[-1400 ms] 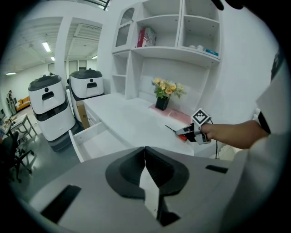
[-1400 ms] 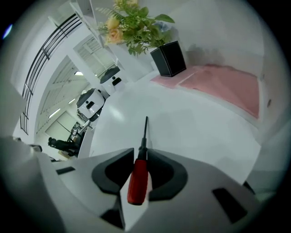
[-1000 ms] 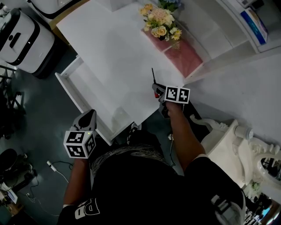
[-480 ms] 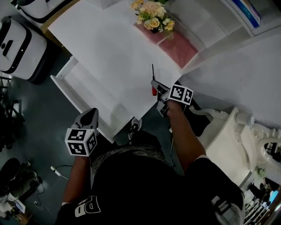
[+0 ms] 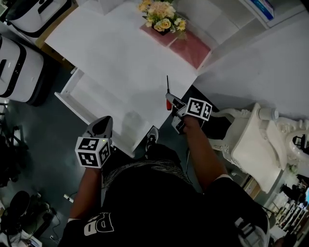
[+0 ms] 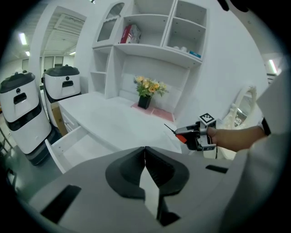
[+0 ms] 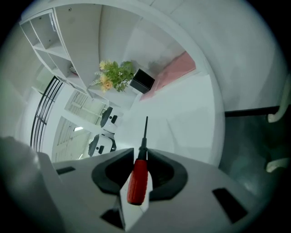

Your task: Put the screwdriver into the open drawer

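The screwdriver (image 7: 137, 175) has a red handle and a thin black shaft. My right gripper (image 7: 144, 152) is shut on its handle, with the shaft pointing out past the jaws. In the head view the right gripper (image 5: 170, 100) holds the screwdriver (image 5: 167, 104) over the front right corner of the white desk (image 5: 120, 53). The open drawer (image 5: 67, 100) juts out at the desk's left side, white and bare inside. My left gripper (image 5: 101, 124) hovers just in front of the drawer's near corner. Its jaws (image 6: 144, 150) touch at the tips with nothing between them.
A vase of flowers (image 5: 159, 14) stands on a pink mat (image 5: 188, 47) at the back of the desk. White machines (image 5: 17, 62) stand left of the drawer. A white ornate chair (image 5: 251, 144) is at the right. Shelves (image 6: 150, 36) rise behind the desk.
My right gripper has lifted a little and rolled with the screwdriver still in it, staying over the desk's front right corner. The left gripper has stayed by the drawer.
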`<control>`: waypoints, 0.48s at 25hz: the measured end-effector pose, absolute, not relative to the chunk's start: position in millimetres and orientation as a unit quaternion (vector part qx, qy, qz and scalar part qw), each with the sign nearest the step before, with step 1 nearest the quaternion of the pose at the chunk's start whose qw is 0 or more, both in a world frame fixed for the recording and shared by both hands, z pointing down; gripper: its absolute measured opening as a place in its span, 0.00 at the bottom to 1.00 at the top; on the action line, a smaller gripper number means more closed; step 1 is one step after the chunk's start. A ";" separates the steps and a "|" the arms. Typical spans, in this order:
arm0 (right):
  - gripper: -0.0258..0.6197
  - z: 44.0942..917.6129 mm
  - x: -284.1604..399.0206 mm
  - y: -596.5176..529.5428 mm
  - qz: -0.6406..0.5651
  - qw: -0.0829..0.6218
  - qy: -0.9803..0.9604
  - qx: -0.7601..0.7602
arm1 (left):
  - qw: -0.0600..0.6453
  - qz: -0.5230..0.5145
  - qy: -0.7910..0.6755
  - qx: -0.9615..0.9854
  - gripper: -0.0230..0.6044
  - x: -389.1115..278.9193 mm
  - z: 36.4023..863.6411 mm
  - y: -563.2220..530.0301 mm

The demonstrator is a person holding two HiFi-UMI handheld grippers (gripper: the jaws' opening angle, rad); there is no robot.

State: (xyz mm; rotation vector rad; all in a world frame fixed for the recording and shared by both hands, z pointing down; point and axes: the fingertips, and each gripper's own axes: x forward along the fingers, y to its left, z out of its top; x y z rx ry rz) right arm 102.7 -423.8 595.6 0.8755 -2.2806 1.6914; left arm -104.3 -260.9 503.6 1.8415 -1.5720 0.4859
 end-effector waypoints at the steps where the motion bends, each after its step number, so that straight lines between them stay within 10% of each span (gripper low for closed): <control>1: 0.19 594.7 100.9 -420.4 0.567 0.083 -0.764 0.297 | 0.329 0.187 -0.596 0.708 0.06 -106.0 503.7 -261.0; 12: 0.19 588.6 88.4 -386.9 0.564 0.069 -0.753 0.331 | 0.325 0.198 -0.555 0.740 0.06 -128.7 507.8 -255.6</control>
